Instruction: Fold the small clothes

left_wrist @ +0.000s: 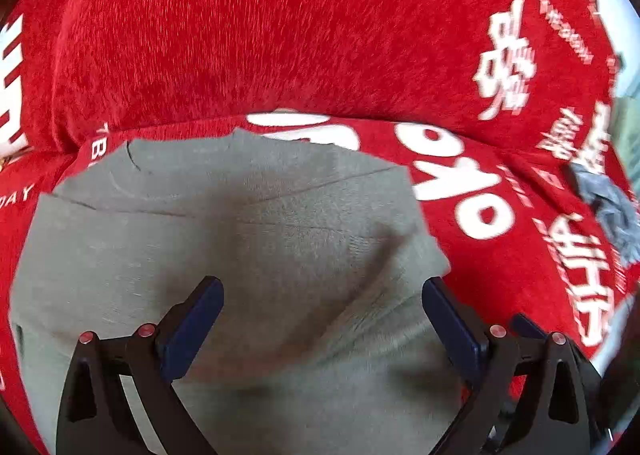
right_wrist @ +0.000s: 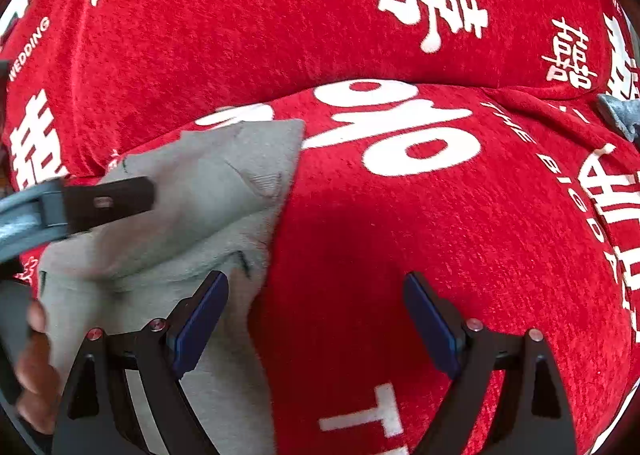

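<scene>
The left gripper (left_wrist: 322,287) points steeply downward with its jaws spread wide and nothing pinched between the blue pads (left_wrist: 192,331). The right gripper (right_wrist: 316,283) tilts down as well, jaws wide apart and empty. In the right wrist view, the person's hand (right_wrist: 34,367) shows at the near left edge.

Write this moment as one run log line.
left claw: open over grey garment | right claw: open, empty | surface: red cloth

Garment (left_wrist: 240,247) lies on the cloth (left_wrist: 480,183), rag (left_wrist: 612,211) far right.
</scene>
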